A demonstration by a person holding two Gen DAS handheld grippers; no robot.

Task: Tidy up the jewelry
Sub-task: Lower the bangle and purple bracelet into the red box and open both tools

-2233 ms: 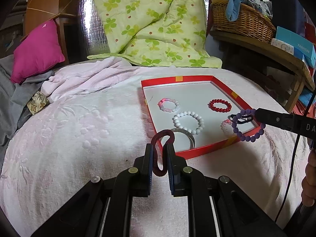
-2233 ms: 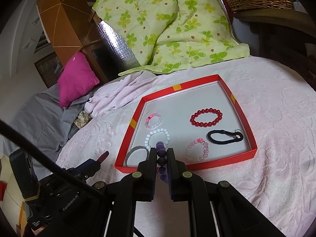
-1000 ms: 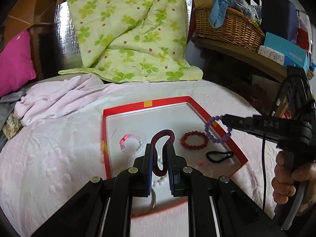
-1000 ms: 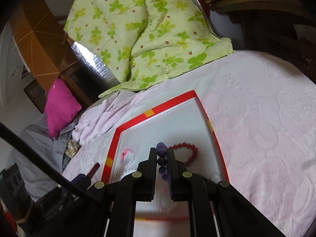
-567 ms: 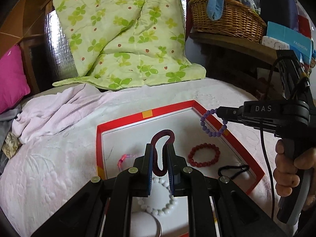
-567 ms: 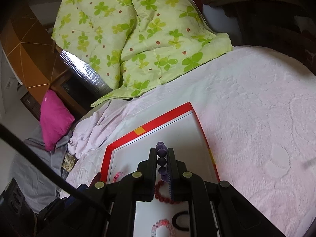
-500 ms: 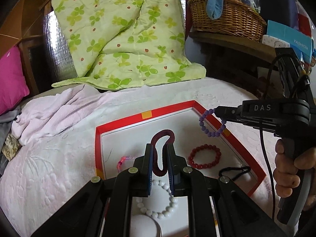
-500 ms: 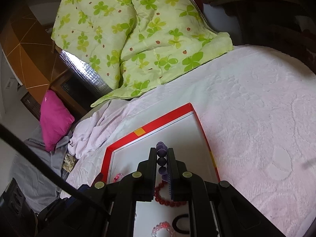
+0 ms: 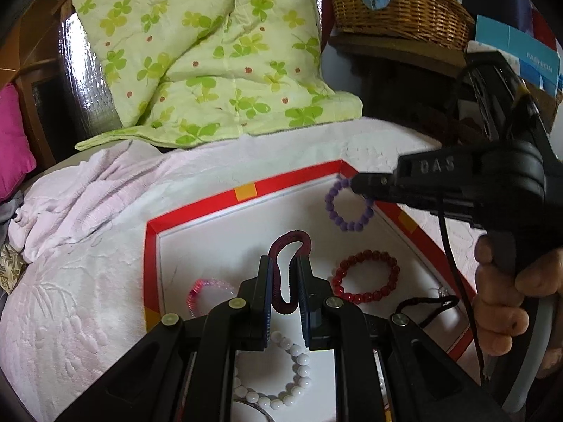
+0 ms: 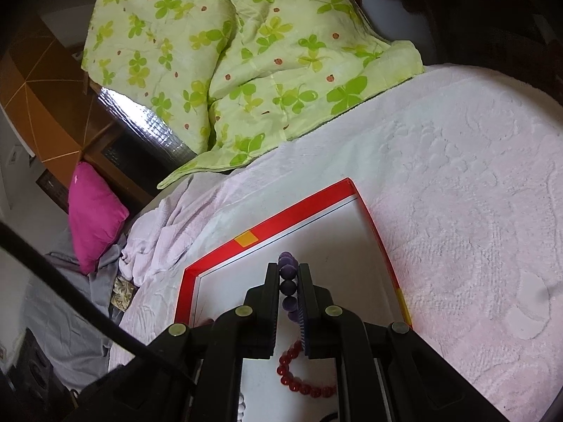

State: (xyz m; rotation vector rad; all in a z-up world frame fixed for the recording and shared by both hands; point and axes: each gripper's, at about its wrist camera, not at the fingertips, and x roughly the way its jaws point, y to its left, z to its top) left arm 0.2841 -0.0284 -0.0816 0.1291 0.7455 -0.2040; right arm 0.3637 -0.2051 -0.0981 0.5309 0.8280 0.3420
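Jewelry tray: red-rimmed tray (image 9: 197, 207) with a white floor, lying on the pale pink bedspread (image 9: 70, 316) below and ahead of both grippers.
Left gripper: left gripper (image 9: 285, 274) is clamped on a dark red coiled band (image 9: 289, 242), whose loop sticks out past the fingertips above the tray floor.
Right gripper: right gripper (image 10: 288, 281) is closed on a purple bead bracelet (image 10: 288, 270); in the left wrist view the same bracelet (image 9: 348, 207) hangs as a ring from its tip, over the tray's far right corner, ahead and to the right of the left gripper.
Right hand: hand (image 9: 506, 302) wraps the black handle at the right edge of the left wrist view.
Under the left gripper: red bead bracelet (image 9: 366, 276) just right of the fingers, pink clear bracelet (image 9: 207, 290) just left, white bead bracelet (image 9: 281, 379) beneath the body, black hair tie (image 9: 425, 304) further right; all lie on the tray floor.
Under the right gripper: the red bead bracelet (image 10: 302, 379) shows beneath its fingers.
Beyond the tray: green clover-print quilt (image 9: 211, 52) ahead, wicker basket (image 9: 397, 3) ahead to the right, magenta pillow (image 10: 93, 214) far left.
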